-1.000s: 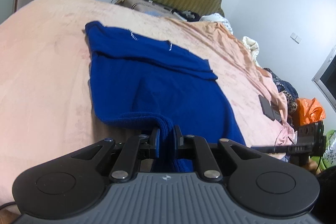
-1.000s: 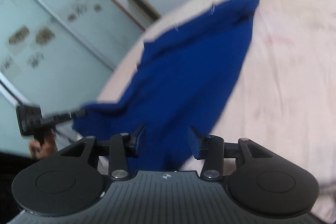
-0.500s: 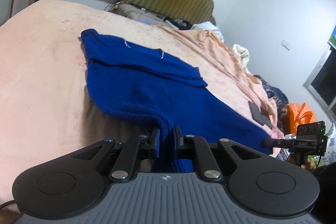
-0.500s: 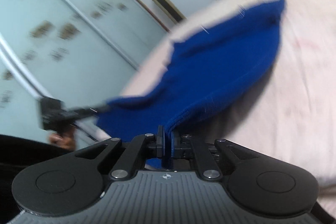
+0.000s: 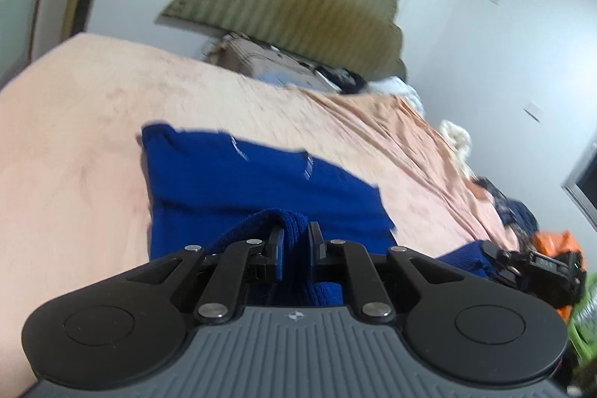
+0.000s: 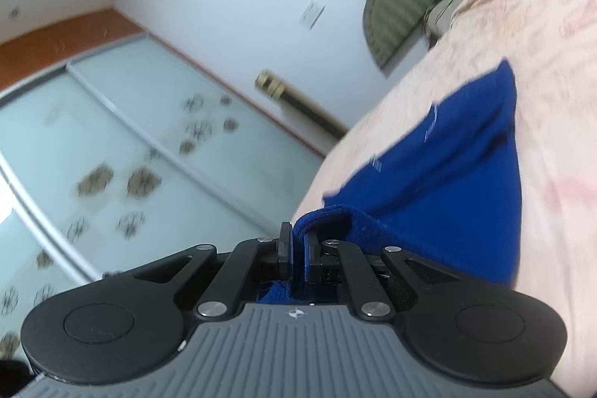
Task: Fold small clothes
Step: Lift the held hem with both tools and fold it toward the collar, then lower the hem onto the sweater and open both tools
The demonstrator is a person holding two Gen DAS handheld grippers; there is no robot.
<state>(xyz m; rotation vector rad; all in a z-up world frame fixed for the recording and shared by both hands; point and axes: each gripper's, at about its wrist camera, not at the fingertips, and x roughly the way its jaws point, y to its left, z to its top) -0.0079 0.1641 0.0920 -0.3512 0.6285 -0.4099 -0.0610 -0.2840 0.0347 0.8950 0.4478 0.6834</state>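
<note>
The blue garment lay on the peach bed cover, its far part flat, its near edge raised off the bed. The left gripper had its jaws closed on a bunched fold of that near edge, cloth filling the narrow gap between them. The right gripper likewise had its jaws pinched on the garment's edge, the fabric stretching away to the right. An olive headboard stood at the far end of the bed.
</note>
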